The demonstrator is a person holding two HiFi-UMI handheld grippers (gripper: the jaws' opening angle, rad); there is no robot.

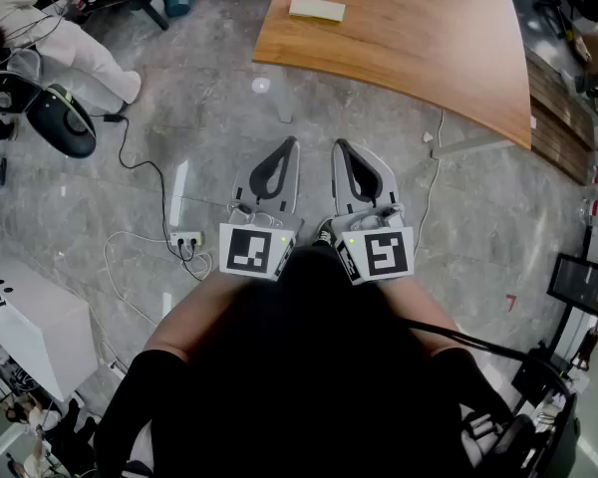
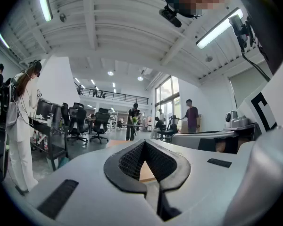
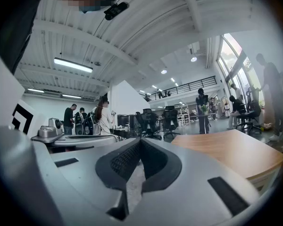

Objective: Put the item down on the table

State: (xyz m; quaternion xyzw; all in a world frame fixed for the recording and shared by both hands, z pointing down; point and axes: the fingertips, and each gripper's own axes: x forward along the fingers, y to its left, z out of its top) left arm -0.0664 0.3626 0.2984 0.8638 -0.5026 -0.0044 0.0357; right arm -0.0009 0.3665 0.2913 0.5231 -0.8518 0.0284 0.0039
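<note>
Left grey two-jaw gripper [image 1: 290,147] and right grey two-jaw gripper [image 1: 340,147] are held closed on nothing, short of the curved brown wooden table [image 1: 429,48]. The pale flat rectangular item [image 1: 317,9] lies near the table's far end and is best kept undisturbed.

No legible text, label or number seen.

A white power strip [image 1: 186,238] lies on the grey floor [image 1: 179,108] at nine o'clock, with pale cables [image 1: 120,257] looping from it. A white cabinet [image 1: 30,332] stands at eight o'clock, a black rounded object [image 1: 62,119] at ten, and a dark screen [image 1: 584,288] at three.
</note>
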